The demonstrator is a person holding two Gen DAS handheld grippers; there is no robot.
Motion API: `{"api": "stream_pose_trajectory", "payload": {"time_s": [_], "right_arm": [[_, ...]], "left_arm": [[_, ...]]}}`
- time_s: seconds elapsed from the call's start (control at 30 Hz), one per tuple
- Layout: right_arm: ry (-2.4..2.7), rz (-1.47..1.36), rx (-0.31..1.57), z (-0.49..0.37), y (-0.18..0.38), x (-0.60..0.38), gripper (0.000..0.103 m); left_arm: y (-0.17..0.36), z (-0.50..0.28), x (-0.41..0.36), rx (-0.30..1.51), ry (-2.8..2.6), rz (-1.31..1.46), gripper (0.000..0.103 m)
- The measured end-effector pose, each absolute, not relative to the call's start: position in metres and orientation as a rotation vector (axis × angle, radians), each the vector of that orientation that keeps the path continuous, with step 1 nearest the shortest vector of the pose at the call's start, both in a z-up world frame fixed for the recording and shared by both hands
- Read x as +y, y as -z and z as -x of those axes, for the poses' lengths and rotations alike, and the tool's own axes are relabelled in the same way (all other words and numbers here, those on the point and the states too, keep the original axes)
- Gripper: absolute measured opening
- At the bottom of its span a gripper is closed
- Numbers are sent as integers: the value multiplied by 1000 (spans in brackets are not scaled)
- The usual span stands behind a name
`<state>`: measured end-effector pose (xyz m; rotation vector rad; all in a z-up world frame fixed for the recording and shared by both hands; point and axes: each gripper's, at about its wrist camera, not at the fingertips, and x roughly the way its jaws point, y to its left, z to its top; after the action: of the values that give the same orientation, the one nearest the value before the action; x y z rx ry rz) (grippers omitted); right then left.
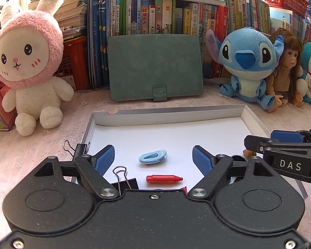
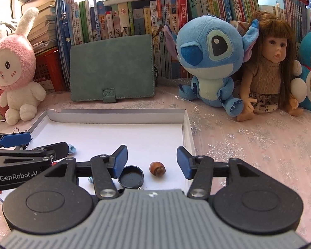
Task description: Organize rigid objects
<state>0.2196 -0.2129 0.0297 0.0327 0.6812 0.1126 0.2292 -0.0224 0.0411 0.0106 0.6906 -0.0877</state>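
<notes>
Hovering wide-open — left hand-held gripper (image 1: 153, 159) over blue clip (image 1: 153, 156), red crayon (image 1: 164, 178) | right hand-held gripper (image 2: 152, 160) wide-open — hazelnut (image 2: 157, 168), black cap (image 2: 131, 176) in white tray (image 2: 118, 115)

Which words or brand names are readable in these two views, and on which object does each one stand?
"DAS": on the right hand-held gripper, seen in the left wrist view.
"GenRobot.AI": on the left hand-held gripper, seen in the right wrist view.
Book spines: Chinese titles, mostly too small to read reliably.
</notes>
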Motion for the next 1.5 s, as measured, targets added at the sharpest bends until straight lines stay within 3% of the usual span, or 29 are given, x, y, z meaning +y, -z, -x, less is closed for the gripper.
{"api": "stream_pose_trajectory", "payload": {"time_s": [1.5], "right_arm": [[-175, -18, 512, -94, -41, -210, 101]], "left_arm": [[-37, -82, 2, 607, 142, -19, 89]]}}
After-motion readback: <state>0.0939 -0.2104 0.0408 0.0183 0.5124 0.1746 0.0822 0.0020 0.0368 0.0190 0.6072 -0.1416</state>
